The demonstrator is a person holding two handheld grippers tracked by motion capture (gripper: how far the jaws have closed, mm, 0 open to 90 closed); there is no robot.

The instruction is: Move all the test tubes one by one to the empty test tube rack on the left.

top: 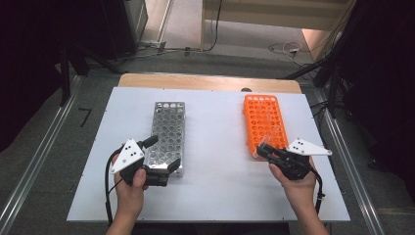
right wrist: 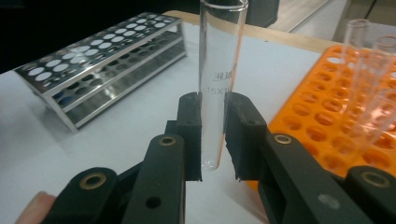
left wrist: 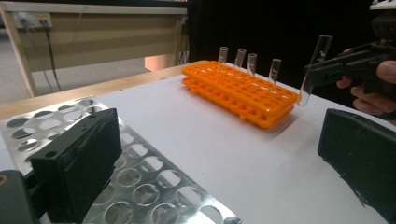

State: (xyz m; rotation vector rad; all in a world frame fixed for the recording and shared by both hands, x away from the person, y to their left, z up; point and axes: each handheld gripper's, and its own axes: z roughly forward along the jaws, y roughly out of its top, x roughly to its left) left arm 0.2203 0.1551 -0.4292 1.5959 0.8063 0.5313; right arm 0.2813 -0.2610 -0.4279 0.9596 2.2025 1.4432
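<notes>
Right gripper (right wrist: 213, 135) clamps a clear glass tube (right wrist: 218, 84) between its jaws, the tube standing upright, its rounded bottom free and just beside the near corner of the orange rack (top: 264, 122). Four more tubes (left wrist: 246, 60) stand in that rack. Left gripper (top: 164, 154) has its jaws spread wide and holds nothing, poised over the near end of the metal rack (top: 167, 132) on the white table (top: 215, 186).
</notes>
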